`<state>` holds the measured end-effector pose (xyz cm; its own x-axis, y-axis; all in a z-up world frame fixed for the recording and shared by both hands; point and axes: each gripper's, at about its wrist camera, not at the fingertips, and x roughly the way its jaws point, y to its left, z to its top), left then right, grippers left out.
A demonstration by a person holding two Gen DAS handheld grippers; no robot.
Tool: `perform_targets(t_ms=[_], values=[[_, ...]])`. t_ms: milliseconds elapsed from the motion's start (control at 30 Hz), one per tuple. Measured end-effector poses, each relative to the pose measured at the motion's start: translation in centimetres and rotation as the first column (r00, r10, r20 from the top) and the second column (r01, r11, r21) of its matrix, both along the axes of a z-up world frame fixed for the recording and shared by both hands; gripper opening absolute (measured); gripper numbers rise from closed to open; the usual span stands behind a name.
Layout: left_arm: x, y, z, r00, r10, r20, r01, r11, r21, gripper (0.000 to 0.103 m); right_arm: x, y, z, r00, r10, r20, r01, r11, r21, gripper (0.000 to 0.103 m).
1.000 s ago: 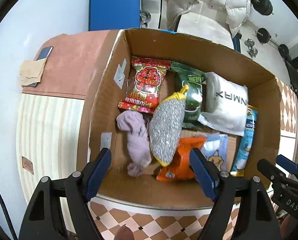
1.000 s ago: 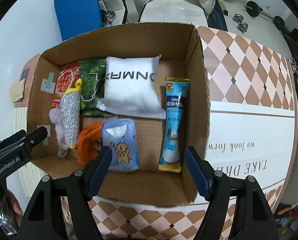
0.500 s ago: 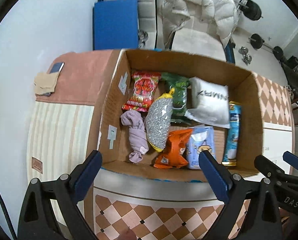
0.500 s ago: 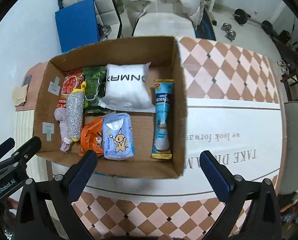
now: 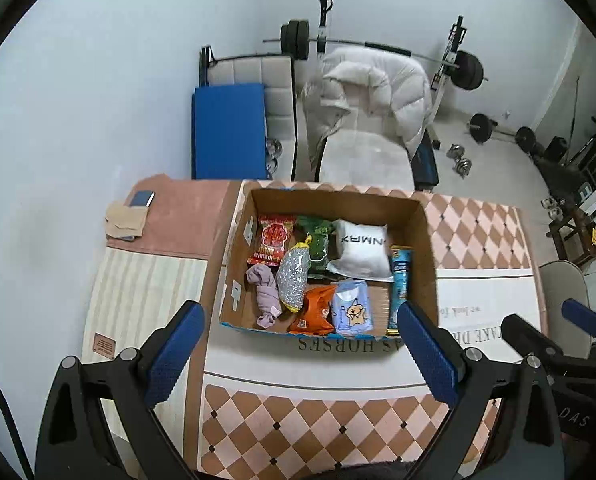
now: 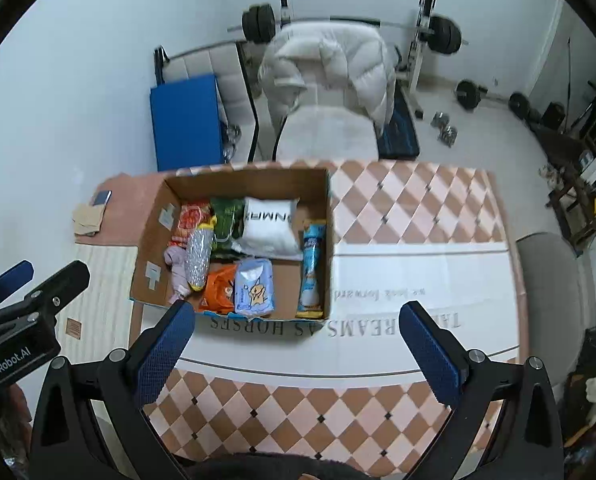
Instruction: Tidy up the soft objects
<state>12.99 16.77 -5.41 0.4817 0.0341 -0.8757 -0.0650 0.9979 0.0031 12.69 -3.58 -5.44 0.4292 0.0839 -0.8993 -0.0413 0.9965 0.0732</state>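
On checkered tablecloth (image 6: pixel 398 208): cardboard box (image 6: pixel 149 240); beyond, barbell rack (image 6: pixel 418 40), white jacket (image 6: pixel 338 56).

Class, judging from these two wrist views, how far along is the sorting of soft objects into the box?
Apparently finished: the cardboard box holds the white pillow pack, tissue pack, purple cloth and snack bags. Nothing is in hand; the left hand-held gripper and right hand-held gripper are open and empty. No soft object visibly remains outside.

The left gripper (image 5: pixel 300 344) and right gripper (image 6: pixel 295 344) are alike: black angular frames with silver screws and blue textured finger pads (image 6: pixel 163 354). White lettering reads "GenRobot.AI" and "DAS".
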Motion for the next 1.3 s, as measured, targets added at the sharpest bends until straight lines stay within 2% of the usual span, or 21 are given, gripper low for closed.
perform_targets(t_ms=[200,333,467,633,767,933,1300], values=[[-2.6,-0.7,3.1,0.999,-0.009,0.039,0.010,1.000,-0.002,0.099,-3.1,-0.7,4.1,0.998,0.011,0.057,-0.013,1.000,0.023,0.103],[-3.9,-1.0,4.5,0.998,-0.010,0.057,0.012,1.000,-0.019,0.099,-4.7,-0.8,5.9,0.996,0.028,0.088,-0.030,0.999,0.025,0.103],[-4.7,-1.4,5.5,0.996,-0.013,0.087,0.013,1.000,0.001,0.099,-5.5,-1.0,7.0,0.993,0.038,0.110,-0.039,0.999,0.010,0.103],[-5.0,-1.7,5.7,0.995,-0.006,0.100,0.006,1.000,-0.002,0.099,-5.9,-1.4,7.1,0.993,0.039,0.112,-0.040,0.999,0.005,0.103],[-4.9,-1.5,5.1,0.997,0.010,0.078,-0.009,1.000,-0.013,0.103,-5.8,-1.7,7.0,0.994,0.013,0.112,-0.009,0.999,-0.038,0.103],[-4.6,-1.3,4.1,0.998,0.036,0.054,-0.035,0.999,-0.016,0.103,-5.3,-1.6,6.6,0.994,0.005,0.111,0.004,0.997,-0.073,0.103],[-4.8,-1.5,3.7,0.998,0.040,0.043,-0.040,0.999,-0.003,0.103,-4.5,-1.1,5.6,0.996,0.011,0.090,-0.003,0.997,-0.082,0.103]])
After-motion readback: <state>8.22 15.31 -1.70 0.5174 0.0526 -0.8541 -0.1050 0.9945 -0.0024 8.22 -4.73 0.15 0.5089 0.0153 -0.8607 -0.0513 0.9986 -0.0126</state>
